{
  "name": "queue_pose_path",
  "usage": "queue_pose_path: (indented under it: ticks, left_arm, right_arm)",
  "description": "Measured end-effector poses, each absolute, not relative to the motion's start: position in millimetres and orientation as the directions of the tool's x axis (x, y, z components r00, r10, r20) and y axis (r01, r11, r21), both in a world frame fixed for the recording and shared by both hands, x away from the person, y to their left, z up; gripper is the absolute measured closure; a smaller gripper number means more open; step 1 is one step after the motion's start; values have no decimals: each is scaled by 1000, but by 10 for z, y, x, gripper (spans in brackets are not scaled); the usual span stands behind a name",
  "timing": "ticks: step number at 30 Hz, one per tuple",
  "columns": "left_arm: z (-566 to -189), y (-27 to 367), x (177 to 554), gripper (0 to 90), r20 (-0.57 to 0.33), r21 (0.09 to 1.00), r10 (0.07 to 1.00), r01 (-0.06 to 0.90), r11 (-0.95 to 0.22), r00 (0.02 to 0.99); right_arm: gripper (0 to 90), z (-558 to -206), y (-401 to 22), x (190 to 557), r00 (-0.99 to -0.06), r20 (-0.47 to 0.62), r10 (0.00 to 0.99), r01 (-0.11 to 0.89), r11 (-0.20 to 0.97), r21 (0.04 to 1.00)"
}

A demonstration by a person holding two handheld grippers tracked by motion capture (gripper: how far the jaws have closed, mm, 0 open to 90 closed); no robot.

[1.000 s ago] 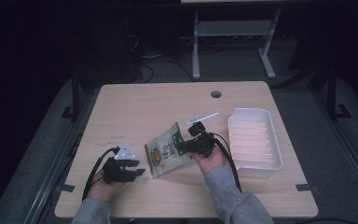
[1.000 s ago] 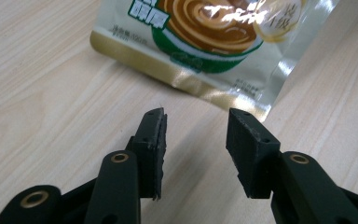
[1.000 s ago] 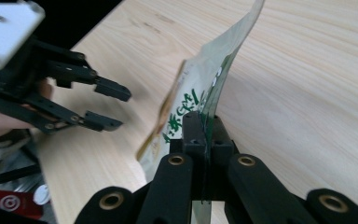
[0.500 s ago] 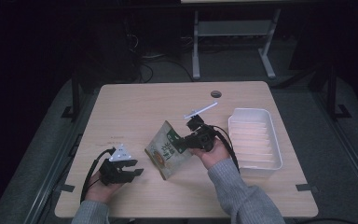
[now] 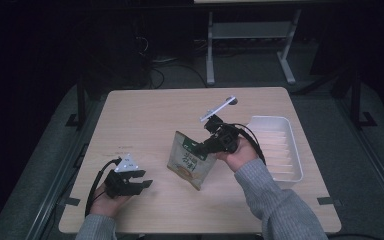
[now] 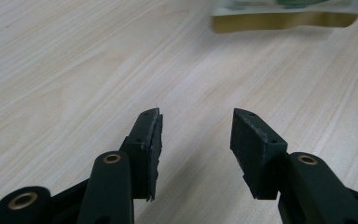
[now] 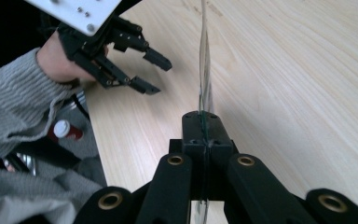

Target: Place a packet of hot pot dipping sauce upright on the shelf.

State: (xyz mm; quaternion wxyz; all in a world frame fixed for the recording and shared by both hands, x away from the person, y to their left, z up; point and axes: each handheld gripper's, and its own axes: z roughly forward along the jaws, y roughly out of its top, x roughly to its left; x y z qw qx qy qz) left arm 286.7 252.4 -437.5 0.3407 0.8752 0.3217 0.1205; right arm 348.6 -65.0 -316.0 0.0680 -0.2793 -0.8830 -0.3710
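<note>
Pouch (image 5: 187, 161) pinched edge-on in R tool (image 5: 204, 146), off table (image 5: 145, 115); L tool (image 5: 141, 179) spread wide, empty.

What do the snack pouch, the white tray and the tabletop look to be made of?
Snack pouch: thin printed film, probably plastic, glossy; pinched edge-on in the right tongs it looks almost sheet-thin.
White tray: likely moulded plastic, matte, with a ribbed floor and rounded rim.
Tabletop: pale wood-grain surface, smooth; possibly laminate rather than solid wood, as the pictures leave that open.
</note>
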Motion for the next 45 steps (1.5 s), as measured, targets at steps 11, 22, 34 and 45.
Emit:
queue_pose_path:
  ticks: [11,22,34,45]
  left_arm:
    - [-4379,2555,2879,495,-8,677,651,483,-555,759]
    - [-4381,2569,2892,450,-22,680,659,495,-541,752]
    - [-4373,2596,2909,428,-32,685,666,502,-528,745]
    - [-4372,2587,2913,424,-31,685,666,501,-529,745]
  right_arm:
    - [891,-2888,-865,3526,-880,277,386,473,655,589]
    - [891,-2742,-1146,3582,-885,270,379,464,677,571]
    - [892,-2517,-1455,3590,-885,219,410,457,680,573]
    - [891,-2380,-1800,3562,-884,150,442,444,698,561]
